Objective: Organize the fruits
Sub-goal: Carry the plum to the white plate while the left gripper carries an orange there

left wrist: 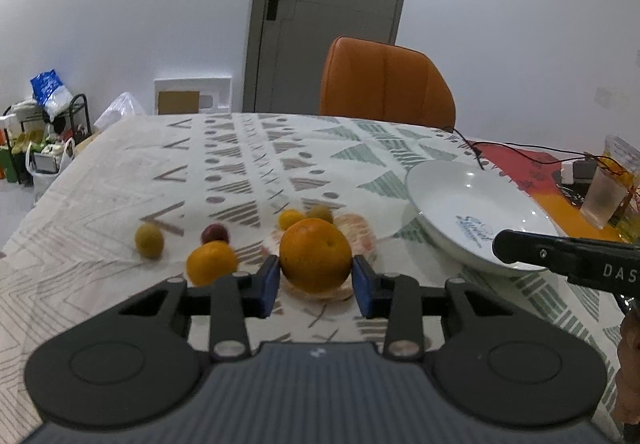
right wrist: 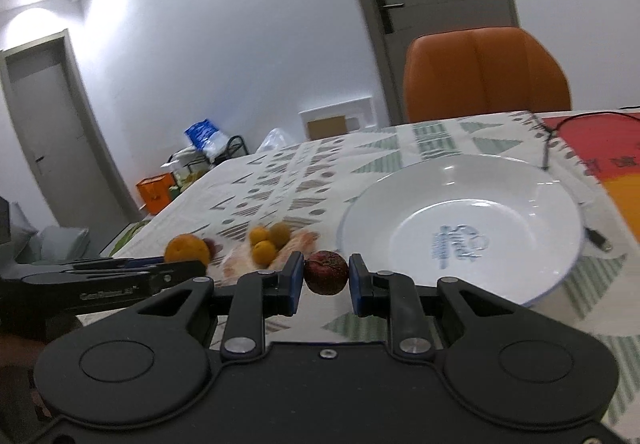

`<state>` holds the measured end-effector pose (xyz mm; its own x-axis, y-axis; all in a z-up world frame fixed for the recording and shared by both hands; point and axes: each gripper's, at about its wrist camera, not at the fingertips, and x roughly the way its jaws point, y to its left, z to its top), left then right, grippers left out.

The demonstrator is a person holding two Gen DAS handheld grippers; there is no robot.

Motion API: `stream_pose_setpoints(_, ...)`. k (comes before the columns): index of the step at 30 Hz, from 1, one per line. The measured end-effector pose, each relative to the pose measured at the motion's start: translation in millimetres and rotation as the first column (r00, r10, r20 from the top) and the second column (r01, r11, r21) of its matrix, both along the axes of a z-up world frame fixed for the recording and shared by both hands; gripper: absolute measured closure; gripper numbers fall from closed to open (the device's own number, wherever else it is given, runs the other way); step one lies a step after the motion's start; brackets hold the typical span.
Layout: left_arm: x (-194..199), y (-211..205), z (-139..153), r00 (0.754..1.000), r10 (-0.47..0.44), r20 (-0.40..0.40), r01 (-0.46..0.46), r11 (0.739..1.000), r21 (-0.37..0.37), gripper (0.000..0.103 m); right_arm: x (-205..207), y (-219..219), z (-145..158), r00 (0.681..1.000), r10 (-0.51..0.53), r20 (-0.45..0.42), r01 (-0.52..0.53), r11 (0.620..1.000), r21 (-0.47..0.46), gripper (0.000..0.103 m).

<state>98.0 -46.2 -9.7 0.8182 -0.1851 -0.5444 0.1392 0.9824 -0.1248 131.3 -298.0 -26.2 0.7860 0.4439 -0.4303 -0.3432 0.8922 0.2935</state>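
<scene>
Two grippers, left (left wrist: 316, 280) clamping orange (left wrist: 315, 255), white plate (left wrist: 448, 199) beside, loose fruit behind

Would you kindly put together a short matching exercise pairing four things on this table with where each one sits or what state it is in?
Things:
1. large orange
2. dark red fruit
3. white plate
4. yellow-green fruit

States:
A. empty, on the patterned cloth
B. clamped in the left gripper
C. lying loose on the cloth, left of the other fruit in the left wrist view
D. clamped in the right gripper

Pairs: 1-B, 2-D, 3-A, 4-C
</scene>
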Motion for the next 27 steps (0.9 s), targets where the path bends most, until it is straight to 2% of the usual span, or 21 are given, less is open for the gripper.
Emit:
stream_pose_setpoints(12, 13, -41, 4, 0.998, -0.067, 0.006, 0.067, 0.998, 0.017, 0.066, 4, -43, -9, 0.994, -0.113, 0.007, 0.113, 0.994, 0.005, 0.080)
stream_pose_setpoints(27, 37, -94, 5, 0.991, -0.137, 0.000, 0.137, 0.988, 0.067, 0.066, 13, -80, -25, 0.983, -0.185, -0.001, 0.185, 0.982, 0.030, 0.077)
